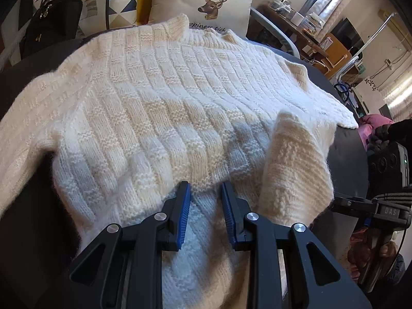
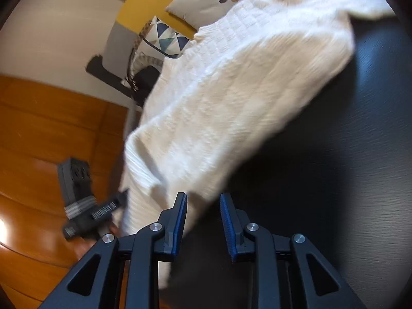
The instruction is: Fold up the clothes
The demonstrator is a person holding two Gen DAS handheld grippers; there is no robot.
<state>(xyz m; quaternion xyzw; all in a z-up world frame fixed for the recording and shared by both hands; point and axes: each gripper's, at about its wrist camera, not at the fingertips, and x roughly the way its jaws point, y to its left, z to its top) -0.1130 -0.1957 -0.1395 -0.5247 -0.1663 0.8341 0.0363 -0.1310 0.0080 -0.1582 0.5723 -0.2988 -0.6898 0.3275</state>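
A cream knitted sweater (image 1: pixel 159 97) lies spread on a dark round table (image 1: pixel 31 221), collar at the far side. Its right sleeve (image 1: pixel 293 170) is folded over near the table's right edge. My left gripper (image 1: pixel 206 188) is open, its blue pads over the sweater's near hem, with knit between the jaws but not pinched. In the right wrist view the sweater (image 2: pixel 231 97) looks blurred and drapes over the table's left edge. My right gripper (image 2: pixel 203 198) is open and empty just beside the sweater's near edge, over the dark table (image 2: pixel 347 180).
Cushions, one with a deer print (image 1: pixel 213 5), and a black handbag (image 1: pixel 51 23) stand behind the table. The other gripper's body (image 1: pixel 386 206) shows at the right edge. A wooden floor (image 2: pixel 51 128) lies left of the table, with the left gripper's body (image 2: pixel 79 200) over it.
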